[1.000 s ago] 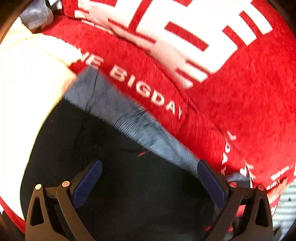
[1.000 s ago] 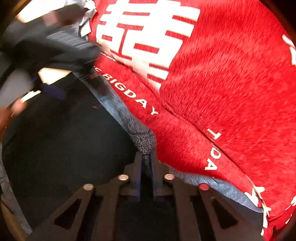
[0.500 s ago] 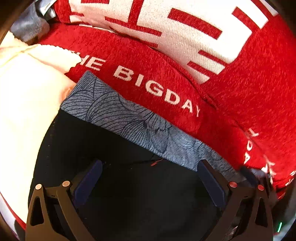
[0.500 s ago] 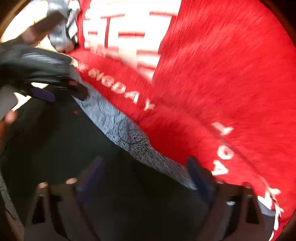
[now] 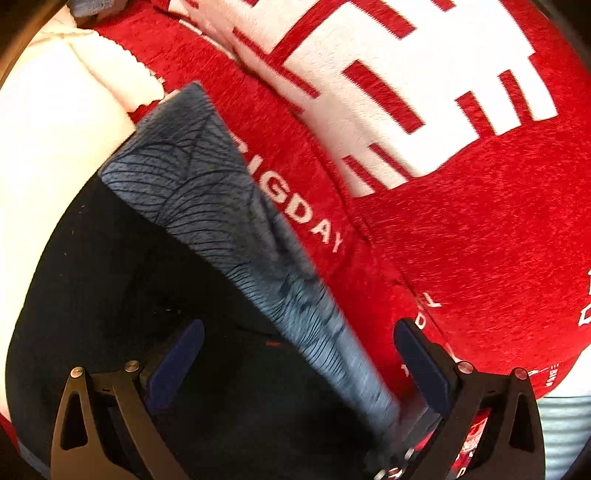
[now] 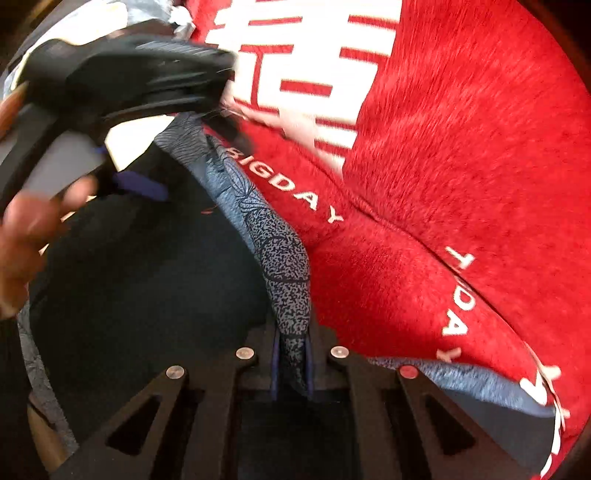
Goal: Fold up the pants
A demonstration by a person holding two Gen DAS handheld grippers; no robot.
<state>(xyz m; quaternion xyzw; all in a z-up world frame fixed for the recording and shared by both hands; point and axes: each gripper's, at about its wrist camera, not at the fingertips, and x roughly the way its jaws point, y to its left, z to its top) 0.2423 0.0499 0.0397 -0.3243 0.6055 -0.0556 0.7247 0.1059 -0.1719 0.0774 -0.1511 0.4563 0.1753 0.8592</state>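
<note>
The pants are black point(image 5: 147, 295) with a grey-blue patterned waistband point(image 5: 229, 221). They lie on a red blanket. My left gripper point(image 5: 299, 358) is open, its fingers astride the black cloth and the band, which runs diagonally between them. My right gripper point(image 6: 291, 365) is shut on the patterned waistband point(image 6: 284, 266), pinching a raised fold of it. The left gripper's body point(image 6: 122, 81) and a hand show at the upper left in the right wrist view.
The red blanket point(image 5: 461, 240) with white lettering and a large white character covers the surface to the right and beyond. A cream-white cloth point(image 5: 55, 122) lies at the left. A grey item point(image 5: 96, 7) sits at the far top left.
My right gripper was shut on the band, opened half a second ago, and is shut on it again. The waistband has lifted and turned steeper. The left gripper stayed open.
</note>
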